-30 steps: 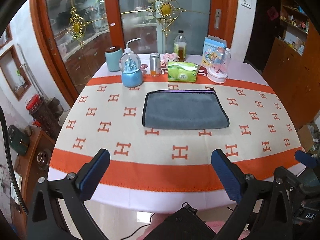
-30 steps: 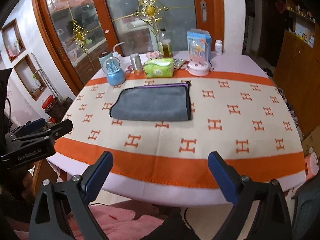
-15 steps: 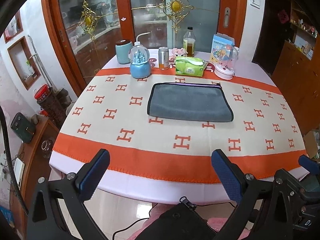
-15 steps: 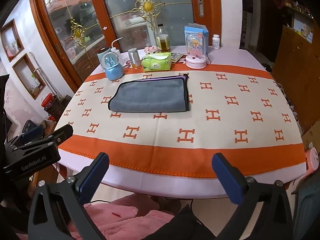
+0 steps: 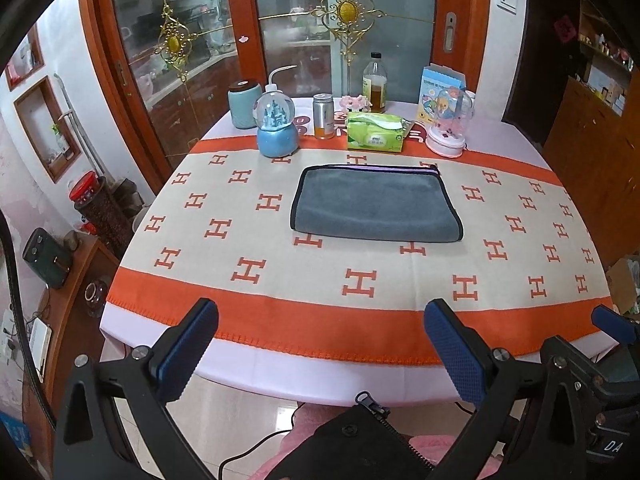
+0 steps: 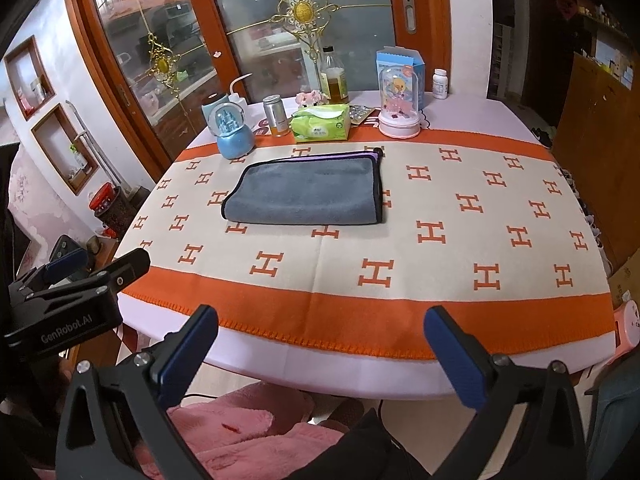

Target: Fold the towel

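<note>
A gray towel (image 5: 376,208) lies folded on the table (image 5: 360,300), well ahead of both empty, wide-open grippers: left (image 5: 320,350), right (image 6: 322,350). Folding looks done; any further fold needs reaching forward.

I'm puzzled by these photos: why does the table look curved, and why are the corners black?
Fisheye distortion: in the left wrist view the table edge bows; in the right wrist view the door frame leans. Black corners are the lens rim. The towel looks sharp.

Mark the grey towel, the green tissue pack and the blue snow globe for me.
grey towel (image 5: 376,204): left wrist view, middle of its top face.
green tissue pack (image 5: 374,137): left wrist view, front face.
blue snow globe (image 6: 235,142): right wrist view, its blue base.
</note>
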The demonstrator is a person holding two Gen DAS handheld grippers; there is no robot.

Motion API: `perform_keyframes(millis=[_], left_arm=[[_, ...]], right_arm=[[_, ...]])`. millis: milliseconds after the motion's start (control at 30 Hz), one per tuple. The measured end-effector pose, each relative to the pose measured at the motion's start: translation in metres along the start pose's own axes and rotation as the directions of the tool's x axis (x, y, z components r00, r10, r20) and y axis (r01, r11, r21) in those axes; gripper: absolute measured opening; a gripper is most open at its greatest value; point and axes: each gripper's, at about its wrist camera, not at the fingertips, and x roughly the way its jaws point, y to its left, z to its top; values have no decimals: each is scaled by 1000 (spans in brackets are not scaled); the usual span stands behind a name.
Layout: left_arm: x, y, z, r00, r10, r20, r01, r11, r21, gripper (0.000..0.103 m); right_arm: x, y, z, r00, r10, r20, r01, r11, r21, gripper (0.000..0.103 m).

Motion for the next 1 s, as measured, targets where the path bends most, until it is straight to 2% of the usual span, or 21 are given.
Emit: perform_keyframes(millis=[433, 1000], left_arm=[[8, 4, -1, 1000, -10, -28, 10, 1000, 17, 102], [13, 0, 4, 999, -33, -19, 34, 999, 14, 102]], right_arm=[[7, 5, -3, 1000, 10, -14, -10, 1000, 17, 103], [10, -6, -1, 1000, -5, -17, 5, 999, 41, 103]])
